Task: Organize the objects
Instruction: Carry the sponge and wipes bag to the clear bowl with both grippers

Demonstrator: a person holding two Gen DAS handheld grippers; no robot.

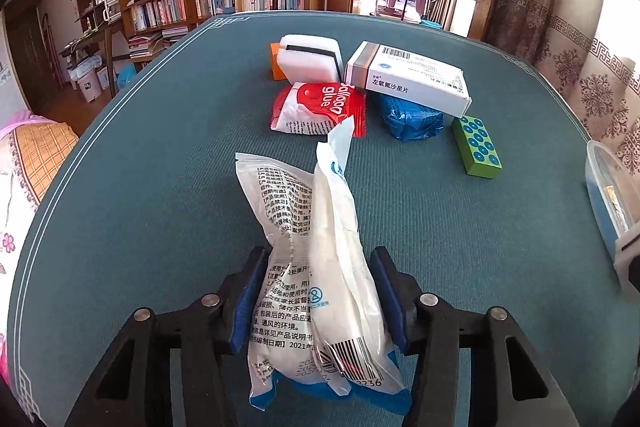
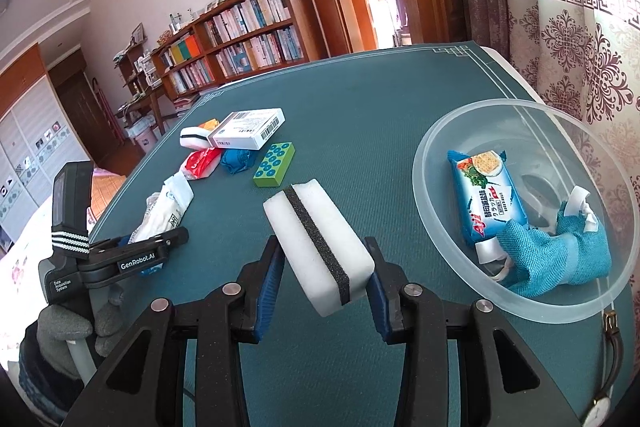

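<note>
Left wrist: left gripper (image 1: 318, 301) jaws pinch soft, crinkly pouch (image 1: 316, 259) mid-body; right gripper (image 2: 326, 281) jaws squeeze light, springy sponge (image 2: 318, 245).

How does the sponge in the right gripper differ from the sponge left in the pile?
The held sponge is clamped off the table in the right gripper, clear of other things; the pile sponge rests on the table against an orange block. Both are white with a dark stripe.
</note>
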